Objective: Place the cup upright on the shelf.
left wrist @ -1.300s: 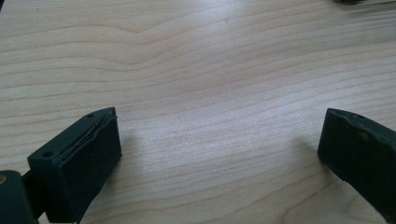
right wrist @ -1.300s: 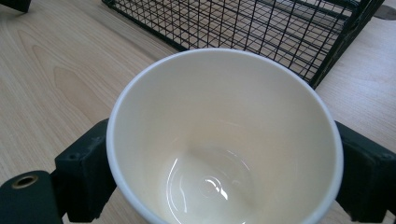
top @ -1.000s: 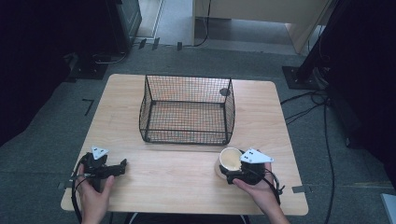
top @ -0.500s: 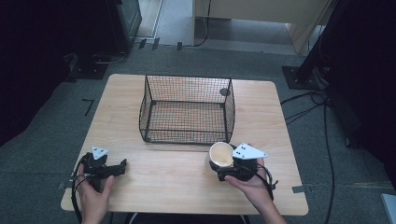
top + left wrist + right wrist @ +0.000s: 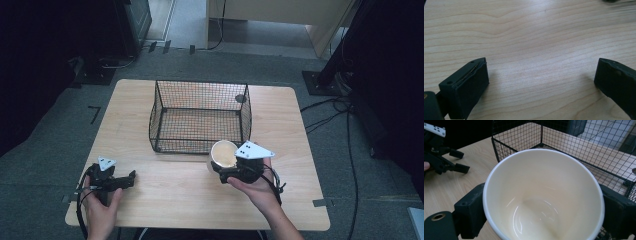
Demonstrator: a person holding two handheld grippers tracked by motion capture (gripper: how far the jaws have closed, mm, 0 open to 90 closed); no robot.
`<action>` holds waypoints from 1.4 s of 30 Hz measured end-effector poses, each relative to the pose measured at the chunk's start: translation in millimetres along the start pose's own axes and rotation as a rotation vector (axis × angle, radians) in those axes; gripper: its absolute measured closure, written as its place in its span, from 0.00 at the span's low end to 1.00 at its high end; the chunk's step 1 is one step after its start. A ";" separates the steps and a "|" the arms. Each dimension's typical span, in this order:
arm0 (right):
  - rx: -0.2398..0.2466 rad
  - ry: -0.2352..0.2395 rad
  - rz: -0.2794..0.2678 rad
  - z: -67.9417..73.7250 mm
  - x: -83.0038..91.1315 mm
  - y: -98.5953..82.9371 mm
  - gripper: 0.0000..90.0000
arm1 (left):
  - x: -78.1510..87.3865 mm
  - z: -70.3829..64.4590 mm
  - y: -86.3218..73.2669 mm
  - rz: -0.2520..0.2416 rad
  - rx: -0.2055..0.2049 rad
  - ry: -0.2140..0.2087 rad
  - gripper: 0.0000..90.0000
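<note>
Landmark: the wire basket [image 5: 200, 116], standing at mid-worktop. Nearest the person, at the near-left corner of the worktop [image 5: 165, 195] and well apart from the basket, the left claw [image 5: 131, 176] rests low in the left hand [image 5: 100, 200]; its jaws stand spread wide with only bare wood grain between them, pinching nothing. A parked, idle posture by the look of it, kept out of the way of the other hand. Next out, just beside the basket's near-right corner, the right hand [image 5: 255, 187] carries the right claw [image 5: 220, 167], whose jaws press against opposite sides of a cream cup [image 5: 223, 153]. In the right gripper view the cup [image 5: 544, 195] is empty, glossy inside, mouth tilted toward the camera, a black jaw on each flank below the rim. The grip on the outer wall keeps the mouth clear and lets the cup be carried. The cup seems to be off the wood, near the level of the basket's top edge, though contact with the worktop cannot be ruled out. Being held this close to the open-topped basket suggests the cup is meant to go inside; that is a guess. Basket floor looks bare. Beyond the worktop: grey floor [image 5: 260, 60], loose cables.
</note>
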State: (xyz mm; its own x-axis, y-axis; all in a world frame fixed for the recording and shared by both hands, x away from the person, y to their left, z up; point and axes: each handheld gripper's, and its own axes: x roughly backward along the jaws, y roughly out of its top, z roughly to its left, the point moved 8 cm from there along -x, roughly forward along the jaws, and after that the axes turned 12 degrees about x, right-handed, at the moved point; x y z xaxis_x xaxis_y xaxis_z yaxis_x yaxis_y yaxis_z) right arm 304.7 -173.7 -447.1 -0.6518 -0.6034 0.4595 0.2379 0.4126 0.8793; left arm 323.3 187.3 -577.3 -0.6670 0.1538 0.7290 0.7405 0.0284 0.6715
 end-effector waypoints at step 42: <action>0.018 -0.177 -0.104 -45.5 -74.2 104.6 0.11 | -0.1 -0.2 0.1 -0.002 0.002 0.000 0.00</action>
State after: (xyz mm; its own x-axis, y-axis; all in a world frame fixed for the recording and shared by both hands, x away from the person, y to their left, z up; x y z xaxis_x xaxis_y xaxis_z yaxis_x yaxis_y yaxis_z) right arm 410.8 -116.9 -383.5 -0.7888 -0.5149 0.3357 0.1510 0.3671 0.9178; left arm 323.4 187.2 -577.3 -0.6685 0.1537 0.7277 0.7393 0.0310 0.6727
